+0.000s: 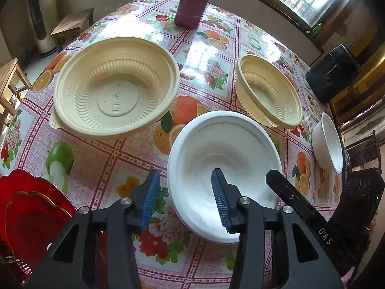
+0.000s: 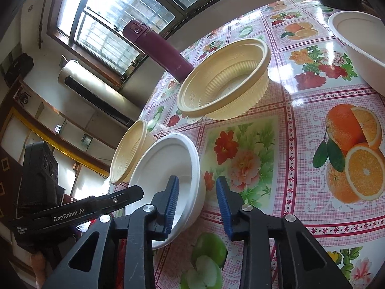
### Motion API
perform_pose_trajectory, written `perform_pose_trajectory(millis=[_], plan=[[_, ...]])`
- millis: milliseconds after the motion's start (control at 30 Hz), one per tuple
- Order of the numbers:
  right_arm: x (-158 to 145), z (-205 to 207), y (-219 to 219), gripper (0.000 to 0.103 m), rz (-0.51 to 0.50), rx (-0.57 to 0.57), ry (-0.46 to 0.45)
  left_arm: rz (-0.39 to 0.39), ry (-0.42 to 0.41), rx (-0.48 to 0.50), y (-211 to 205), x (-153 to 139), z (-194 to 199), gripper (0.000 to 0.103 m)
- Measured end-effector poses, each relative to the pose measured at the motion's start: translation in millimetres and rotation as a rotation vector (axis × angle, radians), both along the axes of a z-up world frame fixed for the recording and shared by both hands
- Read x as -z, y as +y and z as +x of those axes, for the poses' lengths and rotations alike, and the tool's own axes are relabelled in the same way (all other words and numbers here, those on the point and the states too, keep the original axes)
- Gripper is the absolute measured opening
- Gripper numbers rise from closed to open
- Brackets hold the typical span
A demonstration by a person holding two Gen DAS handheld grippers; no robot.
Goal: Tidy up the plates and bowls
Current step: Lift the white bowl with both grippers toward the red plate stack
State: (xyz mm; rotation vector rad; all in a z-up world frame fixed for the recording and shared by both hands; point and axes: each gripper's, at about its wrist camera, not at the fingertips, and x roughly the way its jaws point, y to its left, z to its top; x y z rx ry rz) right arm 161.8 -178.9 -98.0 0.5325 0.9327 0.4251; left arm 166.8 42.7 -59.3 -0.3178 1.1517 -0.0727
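Note:
A white bowl (image 1: 223, 149) stands on the fruit-print tablecloth, right in front of my left gripper (image 1: 185, 192), which is open; its right pad is over the bowl's inside, its left pad outside the rim. My right gripper (image 2: 197, 197) is open too, straddling the same white bowl's (image 2: 168, 166) rim, with its tip showing in the left wrist view (image 1: 284, 185). Two cream ribbed bowls stand apart: one at the left (image 1: 115, 86), one at the right (image 1: 269, 94). A second white bowl (image 1: 327, 142) sits at the table's right edge. A red plate (image 1: 28, 212) lies at the near left.
A maroon flask (image 1: 192, 2) stands at the far side of the table (image 1: 134, 159). Wooden stools (image 1: 72, 24) stand beyond the left edge. A black bin (image 1: 334, 72) and dark furniture lie past the right edge.

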Motion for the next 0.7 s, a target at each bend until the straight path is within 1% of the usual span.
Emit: perform_pose_trajectory(millis=[33,100,133,233,300,333,400,533,600,700], plan=[[0.2,0.3,0.0,0.024,-0.003,0.000,0.002,-0.005,-0.006,-0.001,-0.1,-0.4,0.3,0.043],[0.9,1.0,1.3,0.021,-0.003,-0.005,0.004,-0.005,-0.011,-0.001,-0.3,-0.3,0.9,0.043],[0.4,0.8,2.9,0.018,-0.009,-0.008,-0.001,-0.006,-0.008,0.000,-0.4,0.3,1.9,0.043],[-2.4,-0.3,7.9,0.011,-0.048,-0.014,-0.023,-0.010,-0.011,0.006,-0.6,1.3,2.2,0.041],[-3.3,-0.7,10.2,0.010,-0.064,-0.018,-0.032,-0.017,-0.008,0.010,-0.7,2.6,2.7,0.035],[-4.0,-0.9,11.5,0.009,-0.070,-0.019,-0.036,-0.025,-0.006,0.016,-1.2,3.7,2.8,0.035],[-5.6,-1.8,13.4,0.008,-0.084,-0.020,-0.048,-0.029,-0.001,0.027,-3.2,5.4,2.5,0.030],[-8.7,-3.9,17.4,0.008,-0.126,-0.023,-0.072,-0.018,-0.011,0.038,-4.2,4.4,-0.2,0.029],[-8.9,-4.6,18.1,0.008,-0.128,-0.024,-0.072,-0.016,-0.014,0.038,-2.5,2.2,-1.9,0.025],[-11.7,-7.9,14.9,0.008,-0.106,-0.020,-0.078,-0.018,-0.026,0.055,-0.7,-4.0,-6.1,0.025]])
